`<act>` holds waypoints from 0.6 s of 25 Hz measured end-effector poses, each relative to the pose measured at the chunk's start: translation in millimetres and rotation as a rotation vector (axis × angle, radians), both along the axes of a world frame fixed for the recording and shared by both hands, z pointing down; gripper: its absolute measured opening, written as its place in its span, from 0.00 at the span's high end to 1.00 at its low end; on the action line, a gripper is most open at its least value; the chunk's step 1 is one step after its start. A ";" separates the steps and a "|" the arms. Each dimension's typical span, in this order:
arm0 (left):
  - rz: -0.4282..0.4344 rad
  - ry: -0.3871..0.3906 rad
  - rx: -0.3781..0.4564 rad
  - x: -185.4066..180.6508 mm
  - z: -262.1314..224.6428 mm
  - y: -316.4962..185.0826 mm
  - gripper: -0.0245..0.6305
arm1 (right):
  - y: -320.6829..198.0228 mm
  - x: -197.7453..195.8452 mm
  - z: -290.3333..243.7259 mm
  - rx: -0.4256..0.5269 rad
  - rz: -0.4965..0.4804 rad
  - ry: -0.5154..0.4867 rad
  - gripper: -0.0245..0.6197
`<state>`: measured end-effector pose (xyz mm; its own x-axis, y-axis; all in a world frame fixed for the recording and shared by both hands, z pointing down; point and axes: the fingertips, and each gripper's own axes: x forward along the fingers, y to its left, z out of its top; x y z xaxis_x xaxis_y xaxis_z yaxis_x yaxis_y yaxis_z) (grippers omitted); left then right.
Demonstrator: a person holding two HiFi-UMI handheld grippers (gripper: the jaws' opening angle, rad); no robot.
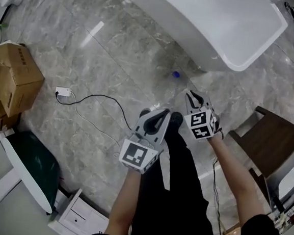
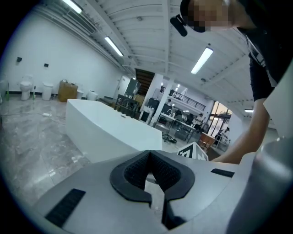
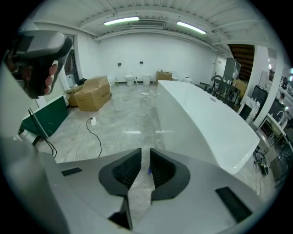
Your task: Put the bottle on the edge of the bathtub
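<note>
The bottle [image 1: 176,74] is a small blue thing on the marble floor [image 1: 117,50]. It sits near the rounded end of the tub [image 1: 195,37], apart from it, and just ahead of both grippers. It is too small to tell whether it stands or lies. In the right gripper view it shows as a blue speck through the gap between that gripper's jaws, well beyond them.

The right gripper [image 1: 192,95] is held over the floor with its jaws a narrow slit apart and nothing gripped. The left gripper [image 1: 157,113] is beside it above the person's dark trousers. Its jaw tips meet, so it is closed and empty.

The white tub runs long across the floor. Only its outer wall and rim show, so its inside cannot be judged.

Off to the left a cardboard box [image 1: 12,74] rests with its flaps down, its contents hidden. A cable [image 1: 95,97] with a white plug trails between it and the person. A brown chair [image 1: 275,138] stands at the right.
</note>
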<state>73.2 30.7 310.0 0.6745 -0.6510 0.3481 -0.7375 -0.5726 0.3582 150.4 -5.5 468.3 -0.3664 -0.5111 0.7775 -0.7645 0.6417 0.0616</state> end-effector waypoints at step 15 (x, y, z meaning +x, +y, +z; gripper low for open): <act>0.080 0.000 0.054 -49.5 -110.6 91.0 0.94 | 89.2 -36.8 -179.9 0.200 0.182 -0.177 0.94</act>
<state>23.7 121.7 199.4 0.7251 -0.6128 0.3141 -0.6886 -0.6482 0.3250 113.6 83.8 288.4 -0.3754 -0.7172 0.5871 -0.8758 0.4818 0.0286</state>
